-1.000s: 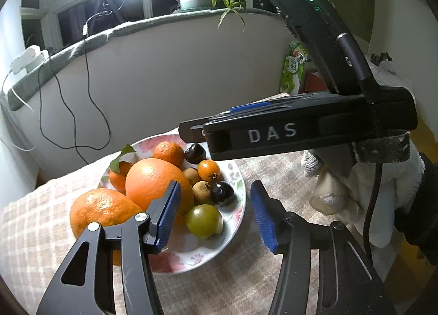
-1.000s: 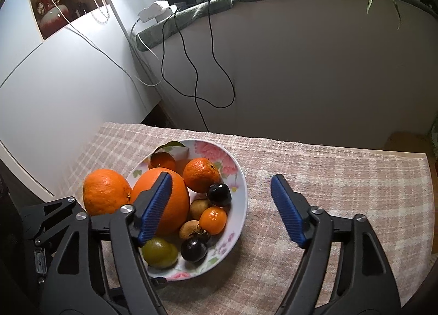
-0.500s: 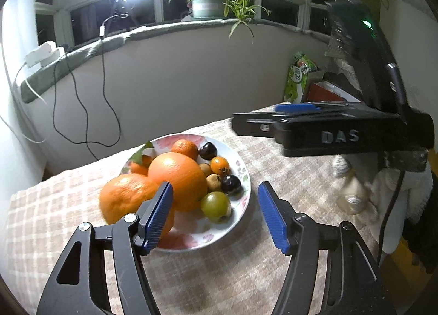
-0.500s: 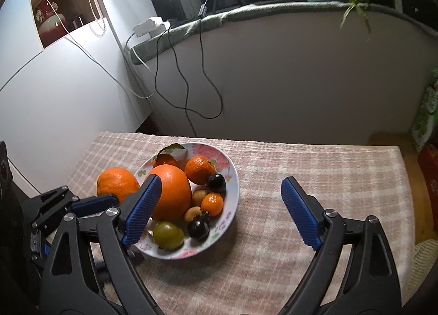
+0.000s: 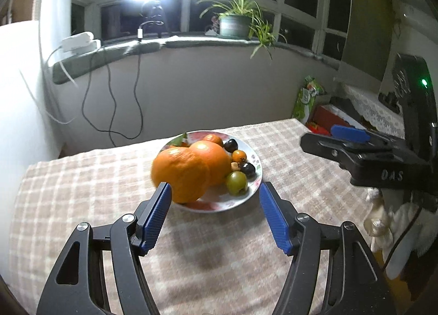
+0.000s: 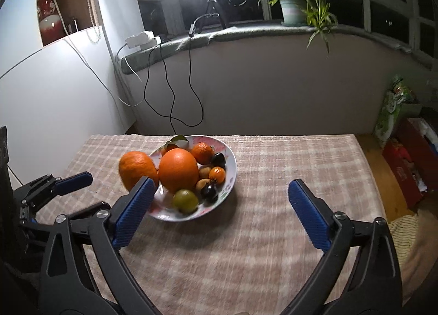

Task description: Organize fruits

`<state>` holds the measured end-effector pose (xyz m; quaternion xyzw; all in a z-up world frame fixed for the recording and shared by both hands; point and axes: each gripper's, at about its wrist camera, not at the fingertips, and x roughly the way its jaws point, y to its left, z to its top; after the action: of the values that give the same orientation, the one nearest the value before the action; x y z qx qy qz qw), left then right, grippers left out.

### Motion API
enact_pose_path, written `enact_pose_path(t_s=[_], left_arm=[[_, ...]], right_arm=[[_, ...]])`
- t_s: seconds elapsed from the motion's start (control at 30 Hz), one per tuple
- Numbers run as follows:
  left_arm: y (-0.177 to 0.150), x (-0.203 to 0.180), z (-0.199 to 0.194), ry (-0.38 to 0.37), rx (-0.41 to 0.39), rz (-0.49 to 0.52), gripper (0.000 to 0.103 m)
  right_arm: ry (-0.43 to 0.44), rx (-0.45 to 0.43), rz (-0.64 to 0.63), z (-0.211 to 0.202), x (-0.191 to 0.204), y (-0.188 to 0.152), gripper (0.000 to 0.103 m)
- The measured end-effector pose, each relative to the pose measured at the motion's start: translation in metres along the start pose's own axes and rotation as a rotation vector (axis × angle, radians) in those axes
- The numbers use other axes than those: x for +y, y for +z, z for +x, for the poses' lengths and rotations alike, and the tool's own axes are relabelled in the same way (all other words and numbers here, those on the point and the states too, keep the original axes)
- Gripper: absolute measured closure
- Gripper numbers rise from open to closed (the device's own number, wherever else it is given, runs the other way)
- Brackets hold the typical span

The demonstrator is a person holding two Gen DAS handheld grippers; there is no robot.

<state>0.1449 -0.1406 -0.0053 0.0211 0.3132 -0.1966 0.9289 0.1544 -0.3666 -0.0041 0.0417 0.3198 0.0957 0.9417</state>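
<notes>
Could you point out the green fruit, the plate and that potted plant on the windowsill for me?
green fruit (image 6: 185, 201): right wrist view, middle of its skin.
plate (image 6: 231, 162): right wrist view, bare right rim.
potted plant (image 6: 293, 9): right wrist view, on the pot.

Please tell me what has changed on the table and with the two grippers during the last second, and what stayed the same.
Both grippers have pulled back and up from the plate, so the fruit looks smaller and more tablecloth shows. The left gripper and right gripper stayed open and empty. Nothing was taken or released. The large orange beside the plate and the fruit on it did not move.
</notes>
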Motion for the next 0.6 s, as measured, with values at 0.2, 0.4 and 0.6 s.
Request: enact_pose_path(t_s=[0.2, 0.4, 0.6], left_arm=[[-0.016, 0.008, -0.027, 0.022, -0.027, -0.030, 0.035], [-0.030, 0.014, -0.046, 0.020, -0.043, -0.080, 0.033], [-0.045, 0.020, -0.050, 0.051, -0.033, -0.111, 0.031]], right_arm=[[-0.067, -0.031, -0.038, -0.028, 0.026, -0.019, 0.000], [-0.111, -0.057, -0.039, -0.049, 0.044, -0.038, 0.000], [-0.089, -0.060, -0.038, -0.058, 0.055, -0.043, 0.000]])
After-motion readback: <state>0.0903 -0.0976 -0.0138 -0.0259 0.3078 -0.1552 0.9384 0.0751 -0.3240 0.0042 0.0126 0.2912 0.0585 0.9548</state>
